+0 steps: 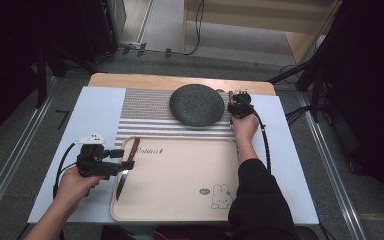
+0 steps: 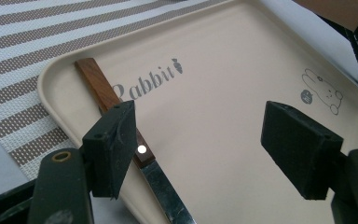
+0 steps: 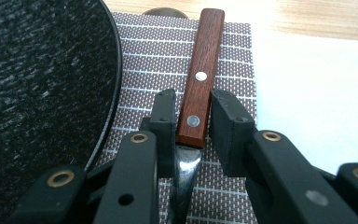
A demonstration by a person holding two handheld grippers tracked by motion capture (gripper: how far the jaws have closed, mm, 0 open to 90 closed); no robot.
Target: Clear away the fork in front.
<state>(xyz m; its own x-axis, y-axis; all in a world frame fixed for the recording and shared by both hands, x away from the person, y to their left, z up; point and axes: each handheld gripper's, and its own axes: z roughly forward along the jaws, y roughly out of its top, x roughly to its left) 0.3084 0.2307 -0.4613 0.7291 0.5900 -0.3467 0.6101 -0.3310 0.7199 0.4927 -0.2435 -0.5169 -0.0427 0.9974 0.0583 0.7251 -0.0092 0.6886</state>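
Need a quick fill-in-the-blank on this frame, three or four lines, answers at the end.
1. The knife lies along the edge of the beige ____.
2. The right gripper has its fingers on either side of a utensil with a ____ handle.
3. That utensil lies on the striped mat beside the dark round ____.
4. The left gripper has its fingers spread ____.

Answers: tray; wooden; plate; open
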